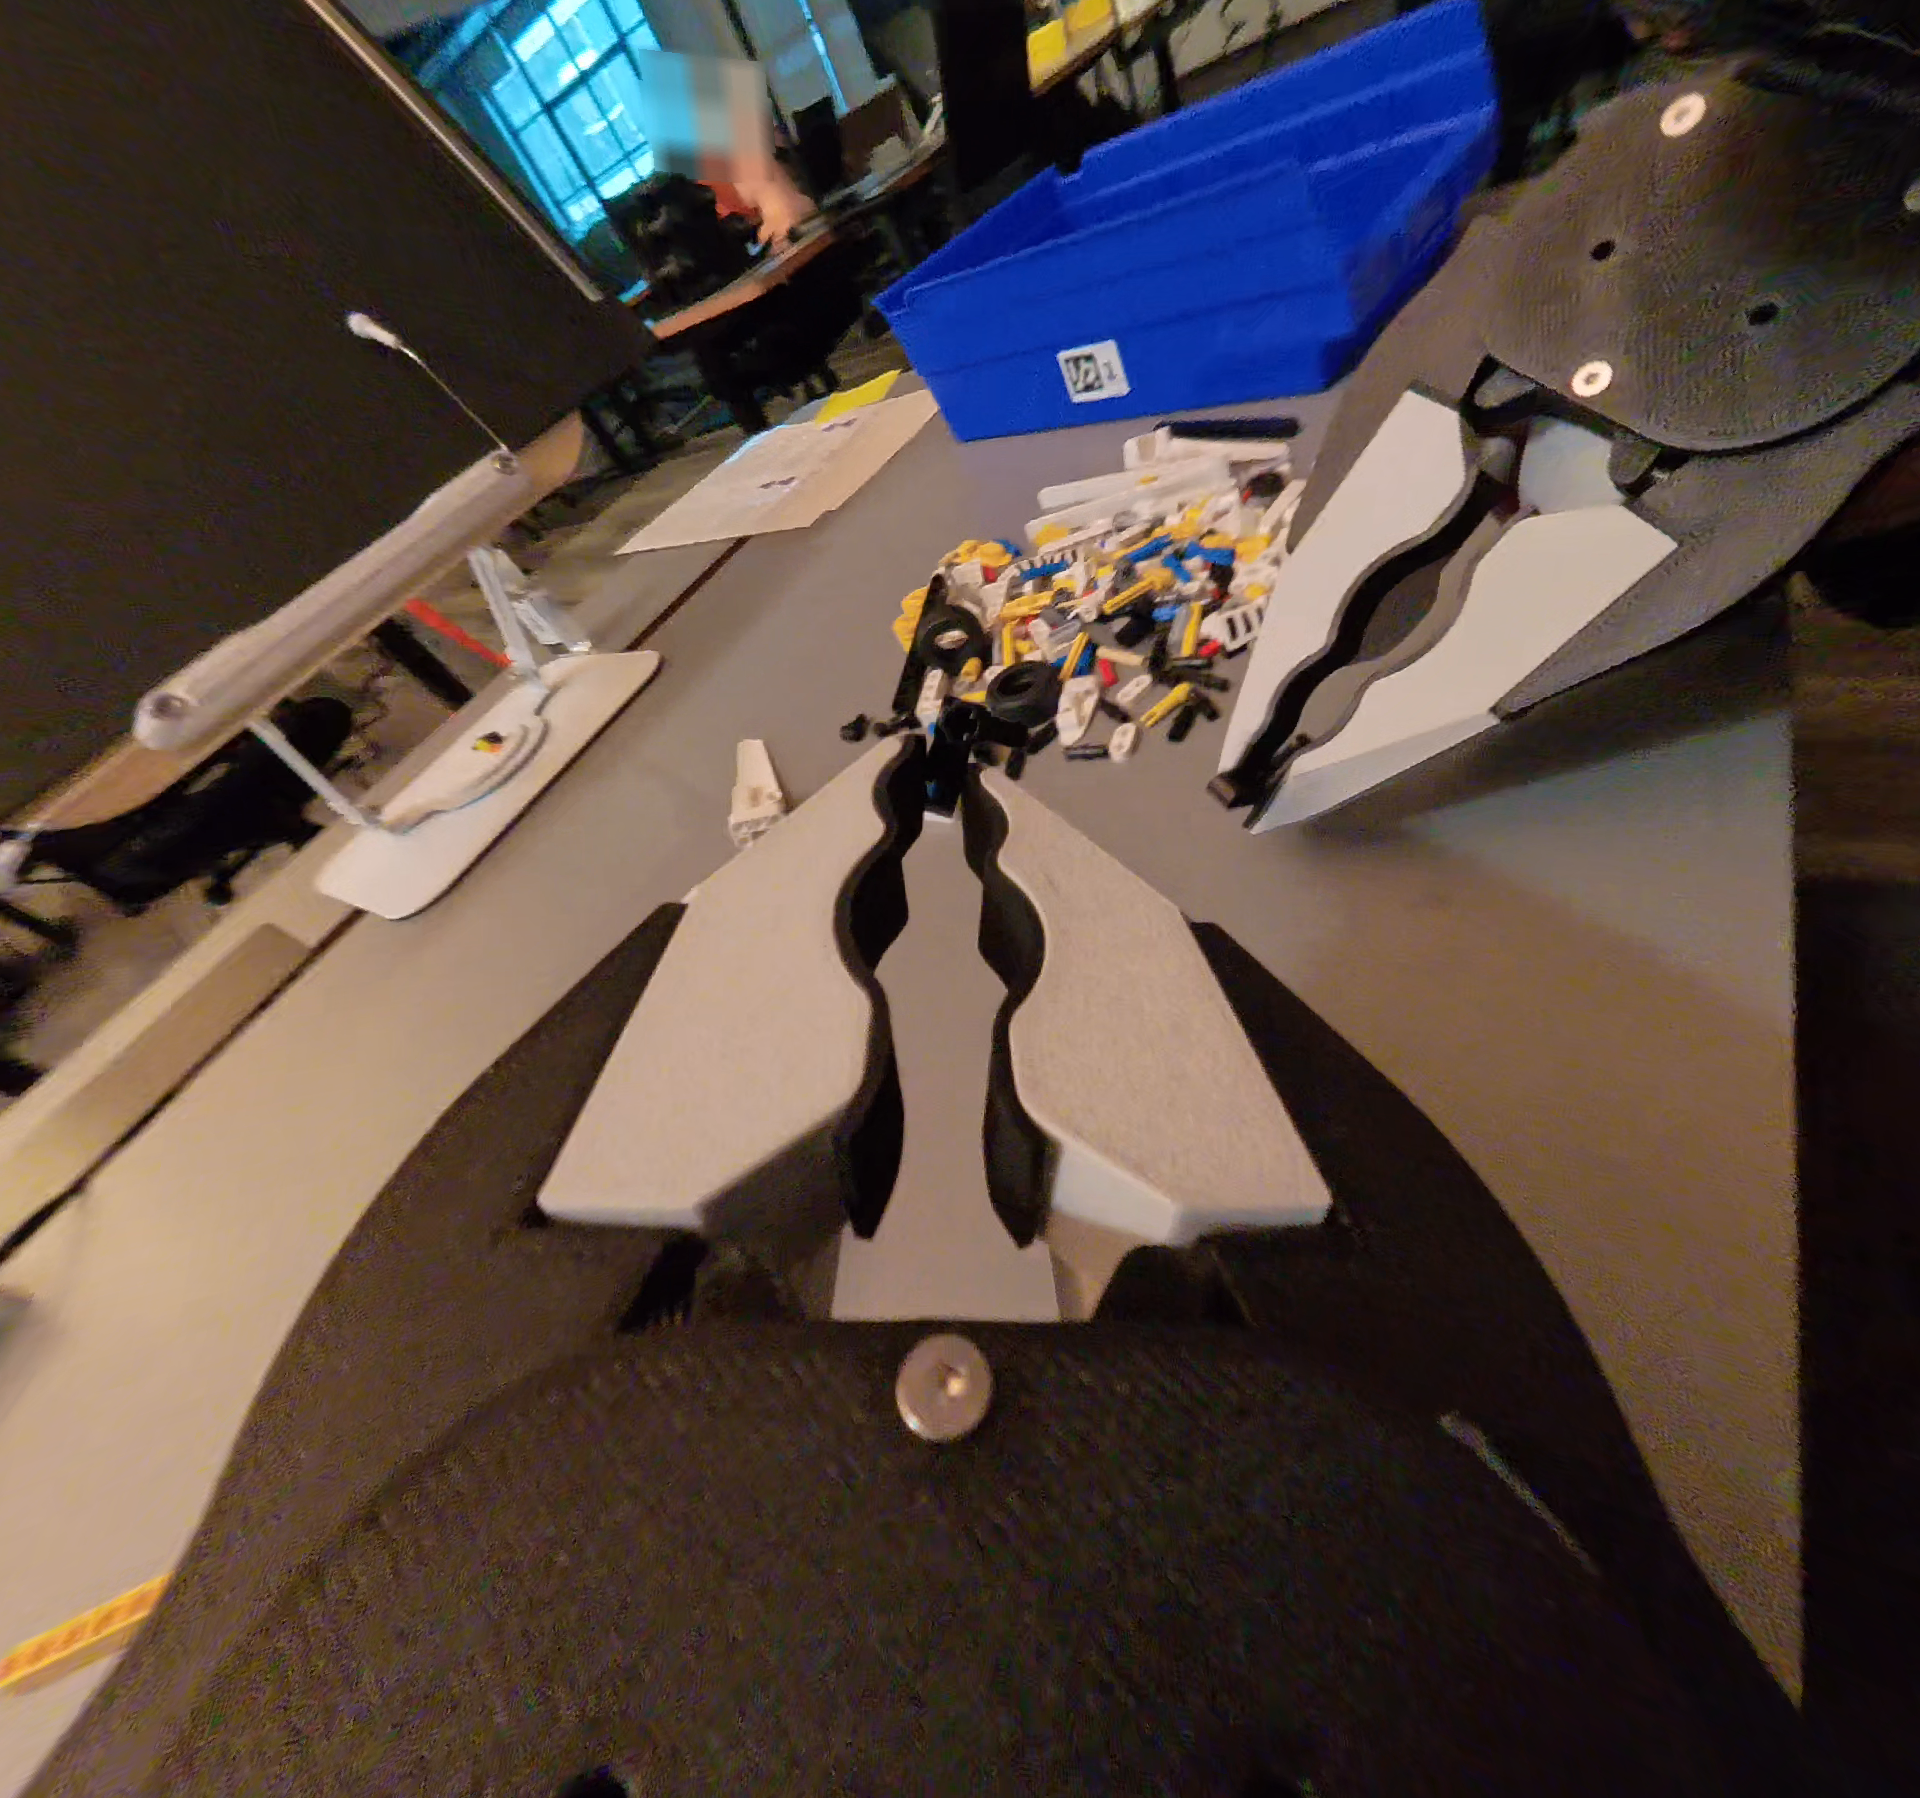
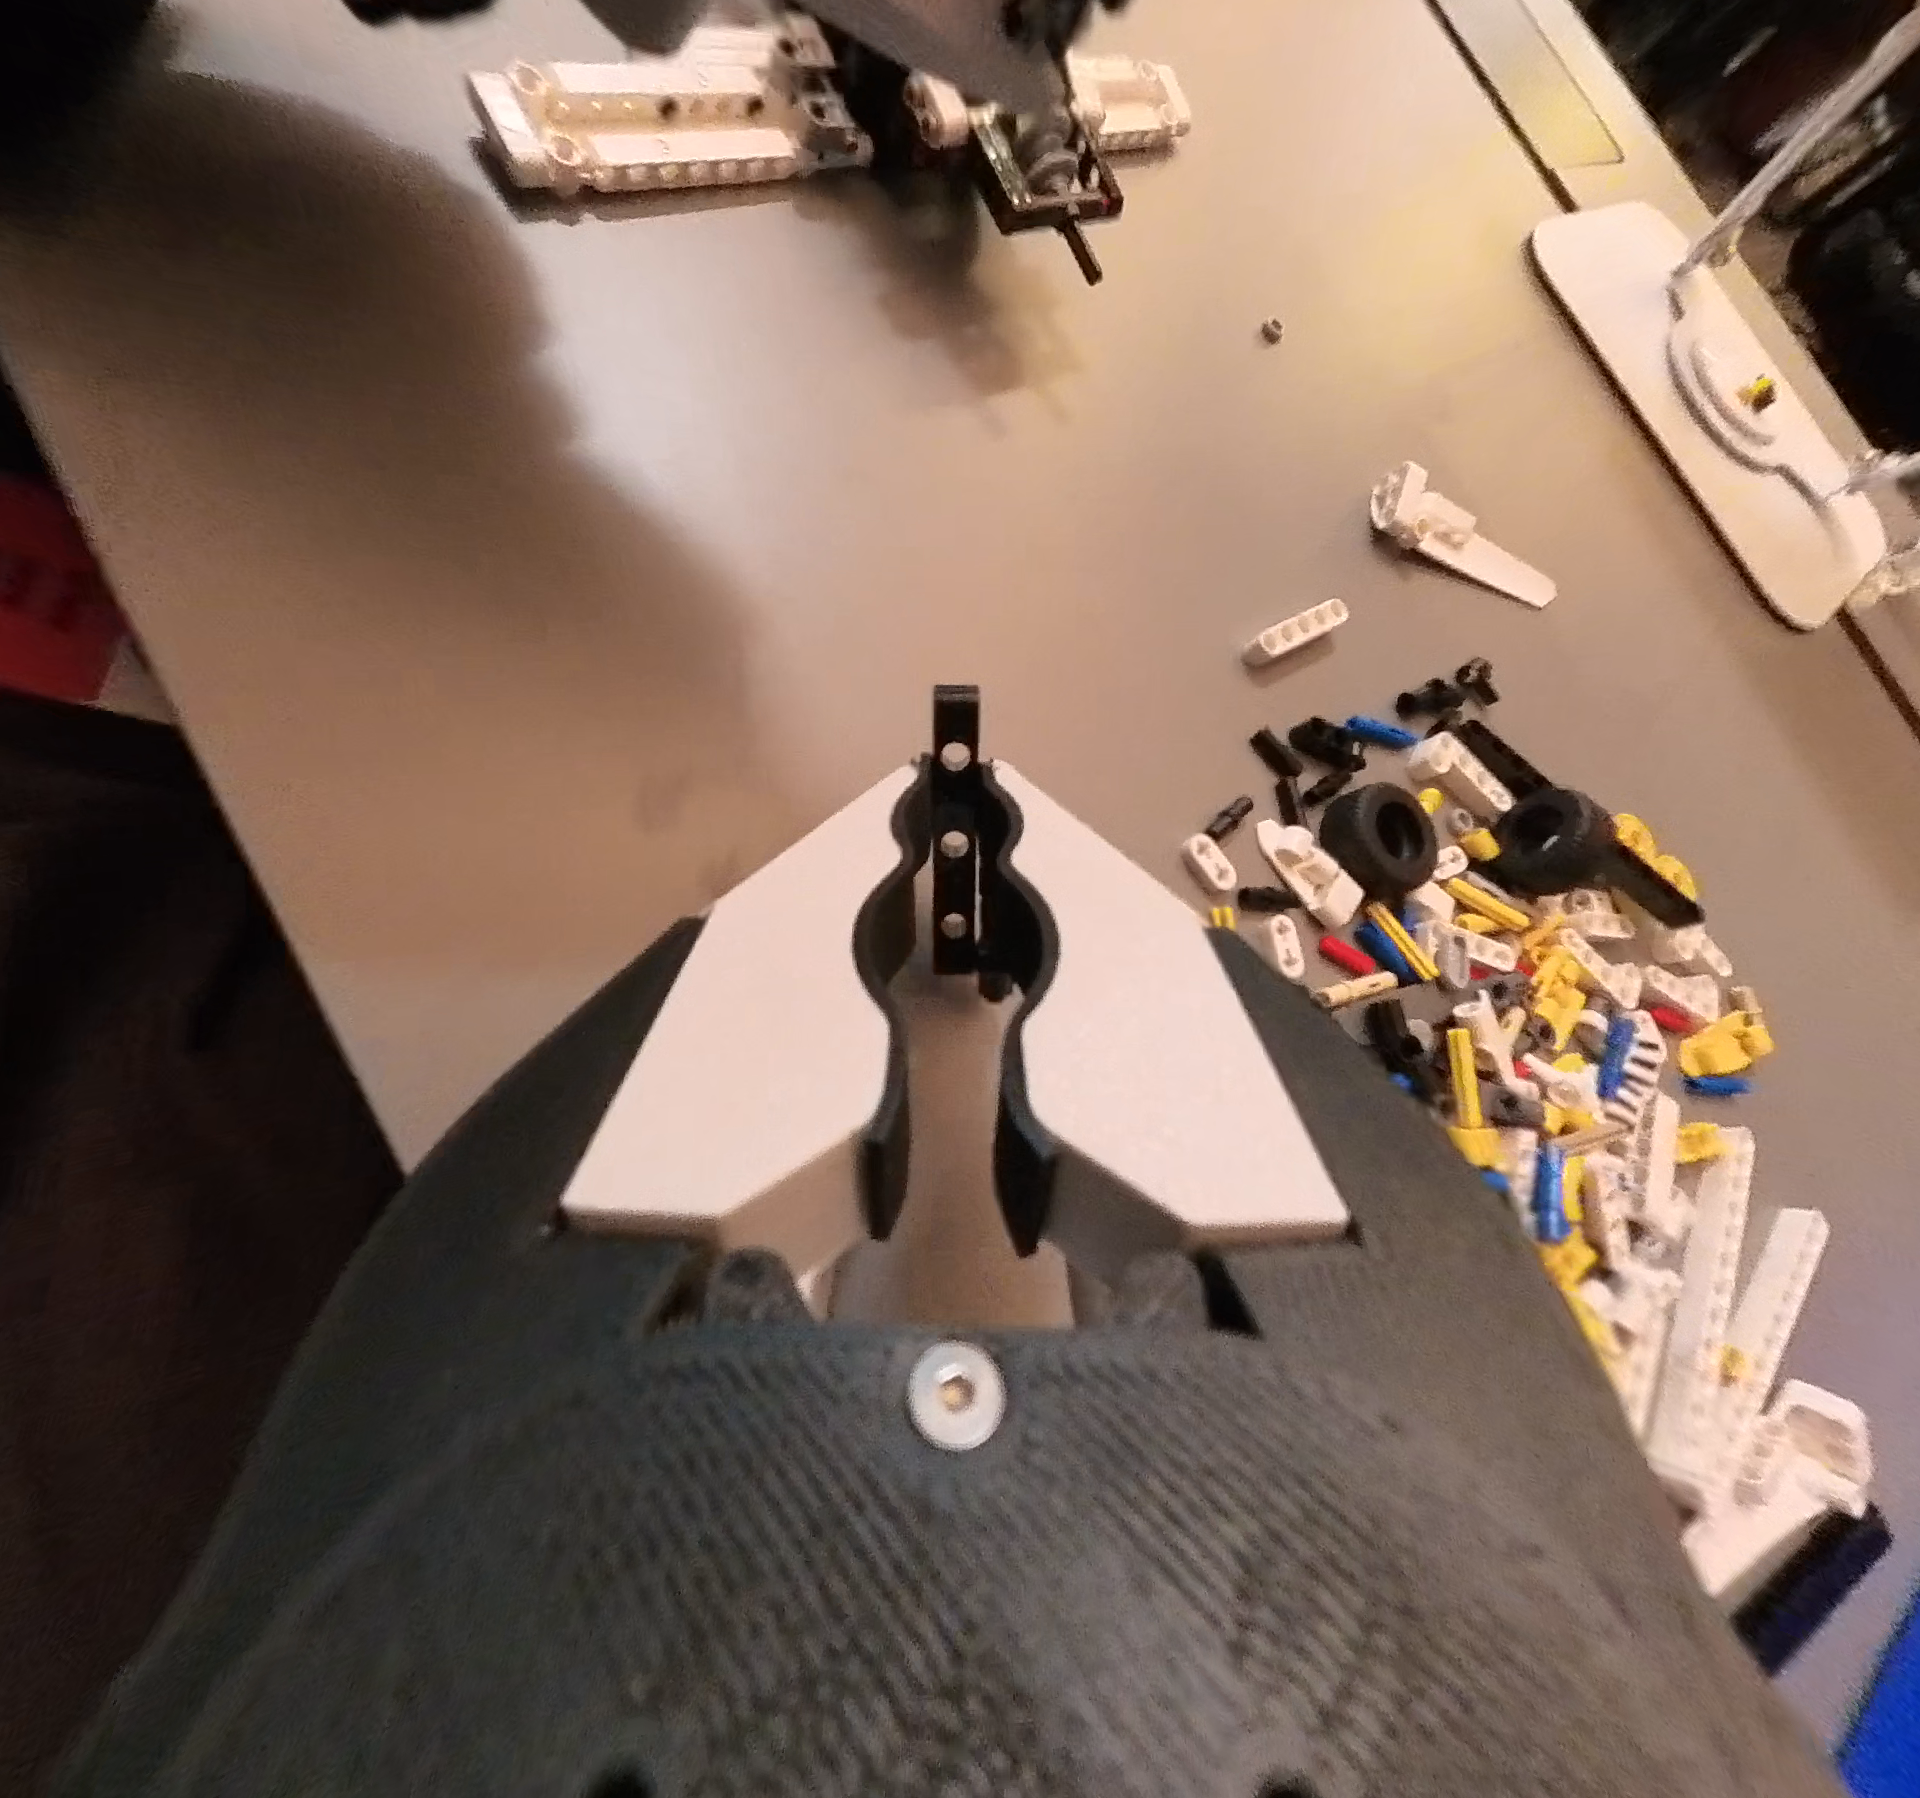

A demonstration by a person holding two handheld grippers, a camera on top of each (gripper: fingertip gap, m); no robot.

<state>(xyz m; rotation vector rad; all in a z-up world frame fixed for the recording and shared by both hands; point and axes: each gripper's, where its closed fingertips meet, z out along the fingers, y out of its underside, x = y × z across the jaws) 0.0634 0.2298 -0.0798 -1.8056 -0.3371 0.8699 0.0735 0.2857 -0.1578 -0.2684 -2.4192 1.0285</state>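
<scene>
A black beam with holes (image 2: 956, 834) stands pinched between the fingertips of the right gripper (image 2: 956, 772), above the grey table (image 2: 727, 460); the left gripper (image 1: 943, 772) is clenched on a small black and blue assembly (image 1: 951, 746); a heap of loose bricks (image 2: 1538, 1000) lies beside both, near a blue bin (image 1: 1226, 294)

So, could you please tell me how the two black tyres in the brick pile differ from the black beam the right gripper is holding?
The black tyres are round, thick rings with one wide central opening; the black beam is a straight, thin bar with a row of small holes. The tyres lie loose on the table at the edge of the brick pile; the beam is clamped in the right gripper, its tip poking past the fingertips. Both are black building-set parts.
</scene>
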